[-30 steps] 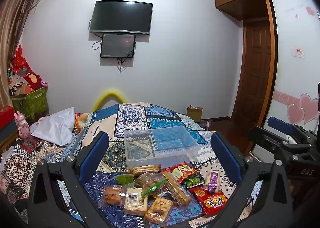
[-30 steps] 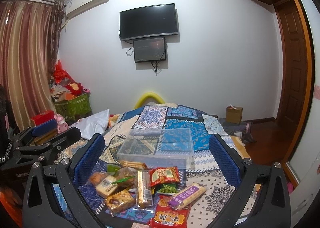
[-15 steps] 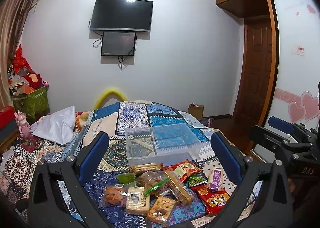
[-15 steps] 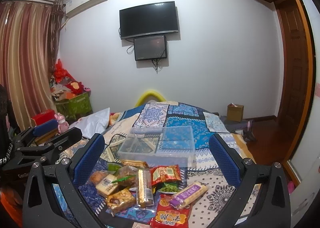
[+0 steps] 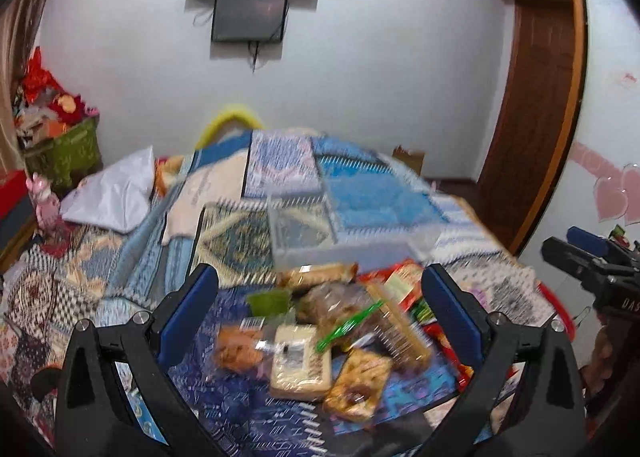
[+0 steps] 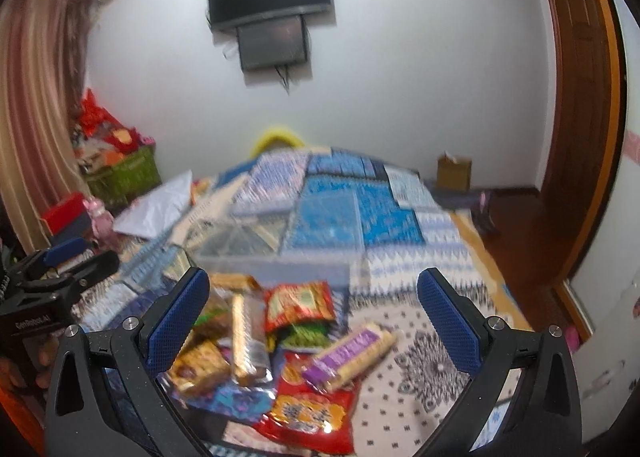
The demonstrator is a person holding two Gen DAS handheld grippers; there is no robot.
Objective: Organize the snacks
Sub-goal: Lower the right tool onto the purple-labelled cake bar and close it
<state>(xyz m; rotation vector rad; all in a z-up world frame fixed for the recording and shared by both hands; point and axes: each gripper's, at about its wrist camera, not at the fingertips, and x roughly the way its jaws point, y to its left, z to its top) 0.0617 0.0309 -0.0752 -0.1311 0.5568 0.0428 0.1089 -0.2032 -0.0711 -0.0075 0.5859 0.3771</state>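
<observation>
Several wrapped snacks lie in a pile (image 5: 320,329) on a patterned blue bedspread, just in front of a clear plastic bin (image 5: 344,229). My left gripper (image 5: 320,313) hangs open above the pile's left part, over a pale cracker pack (image 5: 300,361). In the right wrist view the same pile (image 6: 280,337) shows a red chip bag (image 6: 300,303), a purple biscuit roll (image 6: 352,353) and the bin (image 6: 276,245) behind. My right gripper (image 6: 312,317) is open above these, holding nothing. Both views are motion-blurred.
A white plastic bag (image 5: 116,193) lies on the bed's left side. A green basket (image 6: 124,173) of red items and a curtain stand at the left. A wooden door (image 5: 536,117) and a small cardboard box (image 6: 454,173) are at the right.
Both grippers have dropped and tilted down toward the snack pile, which now looms larger. Both stay open and nothing has been grasped.
</observation>
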